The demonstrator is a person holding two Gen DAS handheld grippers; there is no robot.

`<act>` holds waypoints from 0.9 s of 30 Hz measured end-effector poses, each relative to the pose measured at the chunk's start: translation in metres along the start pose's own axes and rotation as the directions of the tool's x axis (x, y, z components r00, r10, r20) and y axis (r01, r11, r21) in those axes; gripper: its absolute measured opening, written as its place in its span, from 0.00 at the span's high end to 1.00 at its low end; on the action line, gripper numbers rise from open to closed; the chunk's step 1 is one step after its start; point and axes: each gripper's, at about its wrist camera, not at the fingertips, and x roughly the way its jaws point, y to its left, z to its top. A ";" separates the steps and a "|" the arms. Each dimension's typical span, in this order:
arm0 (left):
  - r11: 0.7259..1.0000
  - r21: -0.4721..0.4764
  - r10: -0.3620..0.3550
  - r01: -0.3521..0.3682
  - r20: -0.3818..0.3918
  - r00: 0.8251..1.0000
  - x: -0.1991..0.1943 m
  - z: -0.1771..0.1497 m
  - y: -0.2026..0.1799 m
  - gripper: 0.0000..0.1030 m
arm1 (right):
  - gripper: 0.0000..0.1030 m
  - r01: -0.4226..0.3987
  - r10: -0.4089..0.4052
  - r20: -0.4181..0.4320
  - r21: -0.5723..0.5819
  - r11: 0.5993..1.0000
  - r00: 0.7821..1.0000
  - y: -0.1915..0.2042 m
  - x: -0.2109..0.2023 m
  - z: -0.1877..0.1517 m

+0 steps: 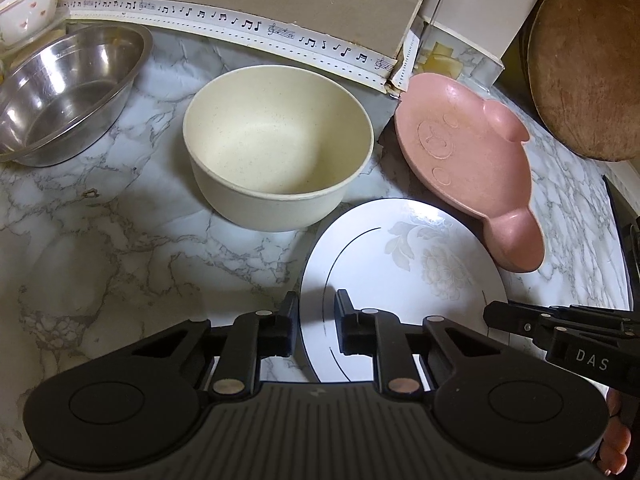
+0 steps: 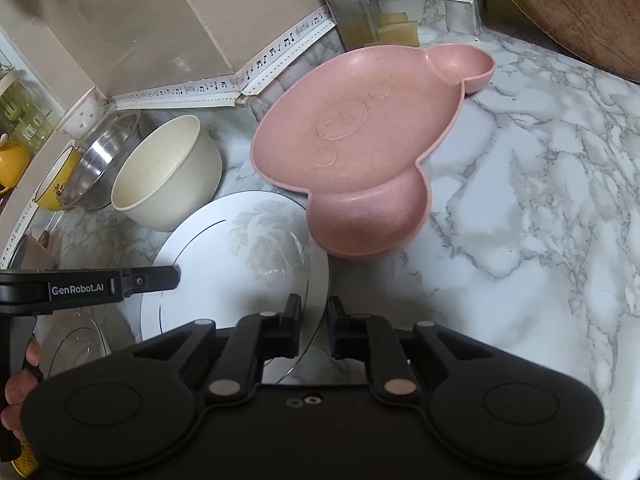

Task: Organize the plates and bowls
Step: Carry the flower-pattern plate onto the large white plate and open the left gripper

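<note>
On the marble bench (image 1: 120, 240), a white floral plate (image 1: 400, 264) lies between a cream bowl (image 1: 276, 140) and a pink pig-shaped dish (image 1: 460, 160). The left tool (image 1: 316, 320) pinches the plate's left rim; the right tool (image 2: 314, 320) pinches its right rim. A steel bowl (image 1: 68, 92) sits farther left.

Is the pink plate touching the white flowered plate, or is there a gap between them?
Touching. In the right wrist view the pink plate's round lobe lies over the rim of the white flowered plate, with no countertop showing between them.
</note>
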 end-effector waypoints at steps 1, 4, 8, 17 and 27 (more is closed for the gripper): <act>1.000 0.000 0.003 -0.003 0.001 1.000 -0.001 0.000 0.000 0.83 | 0.87 0.000 0.000 -0.001 0.001 1.000 1.000 0.000 0.000 0.000; 1.000 0.008 0.007 -0.007 0.012 1.000 -0.004 -0.001 -0.002 0.83 | 0.87 0.001 -0.001 0.005 -0.010 1.000 1.000 0.001 -0.001 -0.001; 1.000 0.001 0.008 -0.008 0.007 1.000 -0.009 -0.002 -0.002 0.83 | 0.88 -0.002 0.002 0.006 -0.001 1.000 1.000 0.002 -0.004 -0.001; 1.000 -0.006 0.000 0.000 0.023 1.000 -0.029 -0.005 -0.001 0.83 | 0.89 -0.027 0.027 0.030 0.006 1.000 0.999 0.008 -0.023 -0.003; 1.000 -0.017 -0.007 0.007 0.042 0.999 -0.062 -0.014 0.003 0.83 | 0.90 -0.042 0.042 0.056 -0.010 0.999 0.998 0.024 -0.048 -0.002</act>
